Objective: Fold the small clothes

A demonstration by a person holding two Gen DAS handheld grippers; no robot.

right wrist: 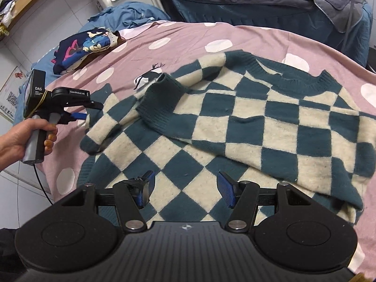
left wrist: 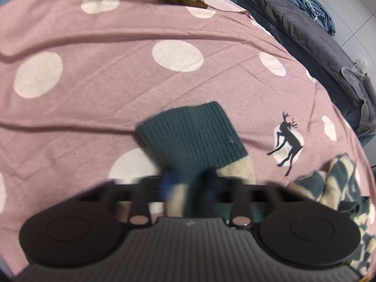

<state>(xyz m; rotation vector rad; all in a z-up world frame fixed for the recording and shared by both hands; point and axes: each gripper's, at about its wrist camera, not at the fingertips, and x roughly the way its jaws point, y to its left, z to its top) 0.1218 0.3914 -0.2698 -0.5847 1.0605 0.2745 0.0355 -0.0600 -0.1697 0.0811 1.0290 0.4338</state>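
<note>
Bed (right wrist: 188, 44) under a pink sheet with white dots, filling both views; grey bedding beyond its far edge. Checked teal-and-cream sweater (right wrist: 270, 127) spread across the right half of the bed, neckline toward the far edge, hem toward the near edge. One sleeve already crossed over the chest, teal cuff (right wrist: 162, 98) lying on the body panel. Second sleeve at the left side of the sweater, caught by the left gripper (right wrist: 81, 115). Small stack of folded clothes (right wrist: 82, 49) near the far left corner of the bed, well apart from the sweater.

Left gripper, in its own blurred view, apparently closed on the sleeve just behind a ribbed teal cuff (left wrist: 190, 136), cuff hanging forward past the jaws over the sheet; exact depth of bite not clear. Right gripper (right wrist: 185, 191) hovering over the hem, jaws wide apart, holding nothing.

Likely step: carrying the left sleeve across the body. Risks as judged: thick knit slipping from a shallow pinch; a drag on the sleeve pulling the body panel and undoing the sleeve already laid; the heavy cuff flopping off line if released early. Free gripper well placed to pin the hem.
</note>
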